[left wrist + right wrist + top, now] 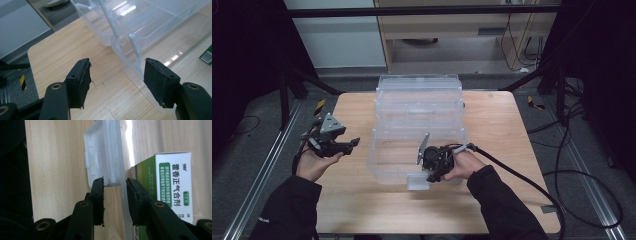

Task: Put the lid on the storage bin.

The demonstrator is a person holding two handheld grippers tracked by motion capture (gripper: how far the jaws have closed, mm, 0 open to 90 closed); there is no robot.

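a clear plastic storage box [419, 132] sits in the middle of the high view on the wooden worktop [492, 210], its lid thrown back toward the upper part of the frame. the right hand-held gripper [435, 172] is set at the box's near front edge, low centre of the frame, where the white latch tab [418, 182] hangs. in the right gripper view the jaws stand narrow, one on either side of the latch tab [105, 155] and the thin box wall – whether they already pinch it cannot be told. a green-and-white medicine carton [172, 187] is seen at the right of that view, behind the wall and so judged to lie inside the box. the packing is thus judged done, with the lid and latch left to be closed.

the left hand-held gripper [343, 146] is held at the left of the high view, apart from the box; in the left gripper view its jaws are spread wide with nothing between them, pointed at the box's side wall [130, 50].

nothing else lies on the worktop – only the raised lid itself has to be brought over.
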